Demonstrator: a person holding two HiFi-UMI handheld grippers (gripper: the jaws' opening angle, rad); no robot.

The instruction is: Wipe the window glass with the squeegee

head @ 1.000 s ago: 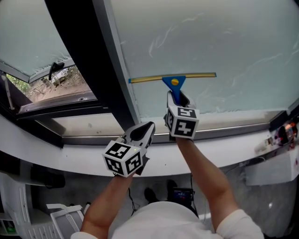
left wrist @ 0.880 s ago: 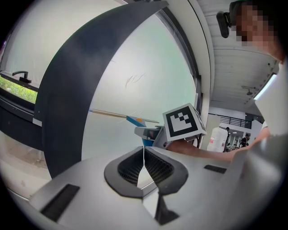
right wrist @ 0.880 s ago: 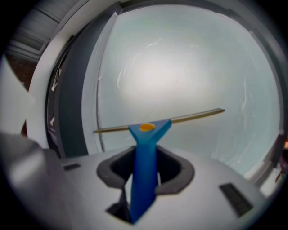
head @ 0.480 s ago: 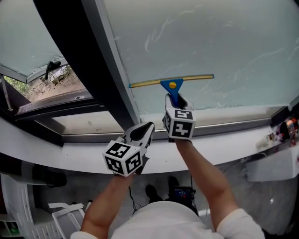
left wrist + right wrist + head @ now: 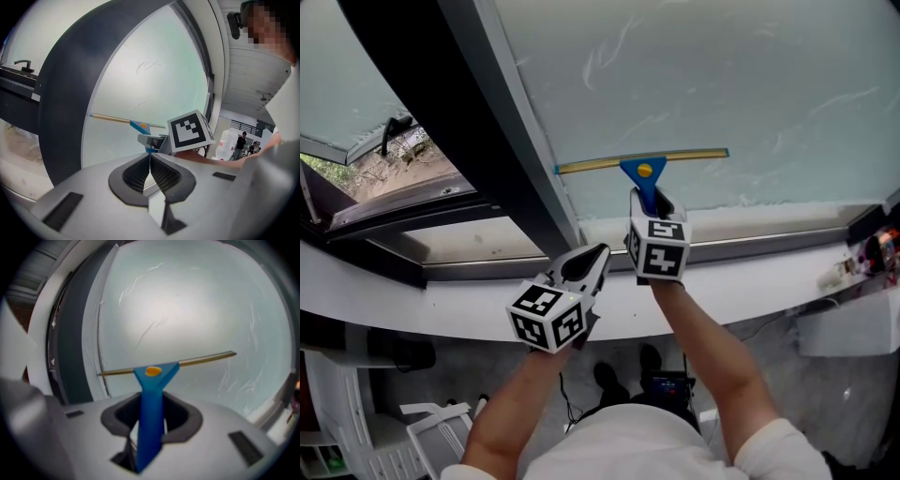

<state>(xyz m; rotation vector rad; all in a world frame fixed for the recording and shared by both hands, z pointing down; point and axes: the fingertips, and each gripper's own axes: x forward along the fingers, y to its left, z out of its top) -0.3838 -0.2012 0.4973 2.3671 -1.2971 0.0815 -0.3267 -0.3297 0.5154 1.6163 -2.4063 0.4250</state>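
Observation:
A squeegee with a blue handle, an orange button and a long brass-coloured blade lies flat against the frosted window glass, low on the pane. My right gripper is shut on the blue handle, just below the blade. In the left gripper view the squeegee shows beyond my right gripper's marker cube. My left gripper hangs lower left, over the white sill, jaws pressed together with nothing between them.
A thick dark mullion bounds the pane on the left, with an opened window beyond it. Small items sit at the sill's right end. A white chair stands on the floor below left. People stand in the room's background.
The squeegee and my right gripper have slid down the glass toward the lower frame. My left gripper has stayed where it was, shut.

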